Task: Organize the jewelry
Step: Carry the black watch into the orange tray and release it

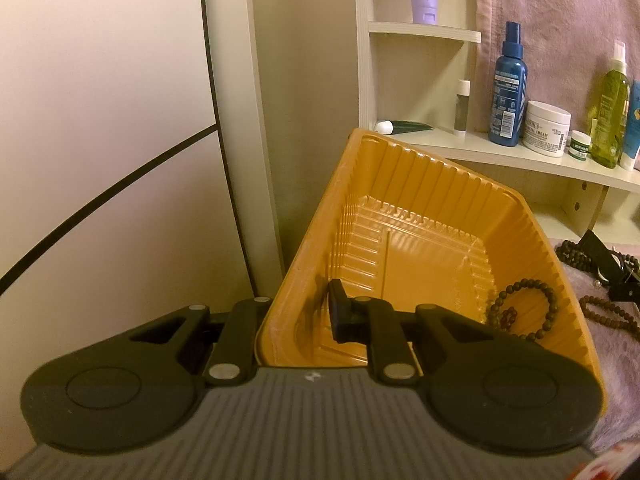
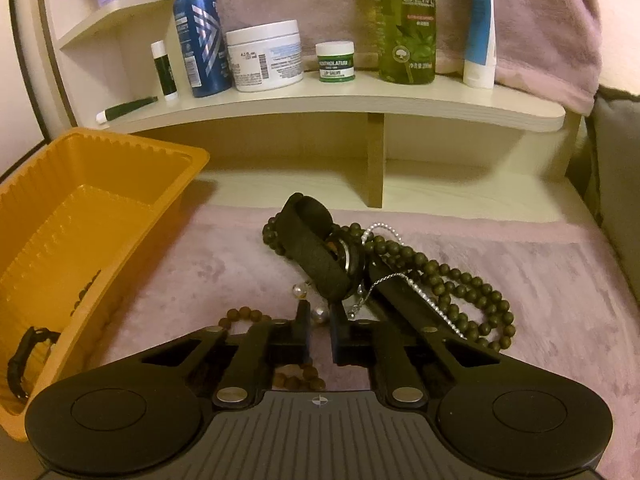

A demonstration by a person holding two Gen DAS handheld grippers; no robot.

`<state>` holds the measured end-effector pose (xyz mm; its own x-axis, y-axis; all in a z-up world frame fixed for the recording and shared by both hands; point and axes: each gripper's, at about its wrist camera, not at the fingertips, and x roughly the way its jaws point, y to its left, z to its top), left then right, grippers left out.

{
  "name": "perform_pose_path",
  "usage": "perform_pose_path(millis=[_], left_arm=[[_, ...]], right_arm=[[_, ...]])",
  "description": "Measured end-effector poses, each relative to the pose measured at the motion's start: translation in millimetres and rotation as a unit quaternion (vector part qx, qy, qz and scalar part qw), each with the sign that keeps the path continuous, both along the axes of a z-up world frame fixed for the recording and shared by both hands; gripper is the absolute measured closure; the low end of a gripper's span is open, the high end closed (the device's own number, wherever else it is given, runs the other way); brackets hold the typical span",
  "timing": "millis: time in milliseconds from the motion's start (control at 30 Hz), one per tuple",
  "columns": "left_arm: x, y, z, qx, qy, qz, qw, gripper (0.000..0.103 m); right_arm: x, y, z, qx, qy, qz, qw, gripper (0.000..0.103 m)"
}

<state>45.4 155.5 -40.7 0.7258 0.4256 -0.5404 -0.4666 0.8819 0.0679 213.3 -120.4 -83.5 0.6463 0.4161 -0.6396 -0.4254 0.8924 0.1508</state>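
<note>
The left tongs (image 1: 298, 316) were clenched on the near wall of the tilted orange tray (image 1: 400, 184), a dark bead bracelet (image 1: 524, 312) lying inside. The right tongs (image 2: 320, 326) gripped a pearl (image 2: 319, 315) beside the tangled jewelry pile (image 2: 400, 264) on the pink cloth (image 2: 540, 288).

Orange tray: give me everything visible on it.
The orange tray is a thin, glossy plastic tub with ribbed walls, a stepped base and a flat rim. It sits tilted, its left wall clamped by the left gripper, one finger inside and one outside. Inside lie a dark beaded bracelet and a small reddish bead ring. It sits on the pink fuzzy cloth, below the shelf.
</note>
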Motion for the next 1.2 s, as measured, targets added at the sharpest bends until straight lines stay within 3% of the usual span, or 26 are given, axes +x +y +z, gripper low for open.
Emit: perform_pose_path(millis=[300, 633, 867, 1200], left_arm=[[0, 1, 0, 0.001, 0.000, 0.000, 1.0000, 0.087], [0, 1, 0, 0.001, 0.000, 0.000, 1.0000, 0.086], [0, 1, 0, 0.000, 0.000, 0.000, 1.0000, 0.086], [0, 3, 0, -0.003, -0.001, -0.001, 1.0000, 0.086]], right_arm=[[-13, -16, 32, 0.085, 0.003, 0.003, 0.996, 0.095], [-27, 30, 63, 0.159, 0.015, 0.089, 0.983, 0.095], [-39, 77, 54, 0.146, 0.028, 0.145, 0.978, 0.095], [-59, 121, 36, 0.071, 0.020, 0.182, 0.981, 0.094]])
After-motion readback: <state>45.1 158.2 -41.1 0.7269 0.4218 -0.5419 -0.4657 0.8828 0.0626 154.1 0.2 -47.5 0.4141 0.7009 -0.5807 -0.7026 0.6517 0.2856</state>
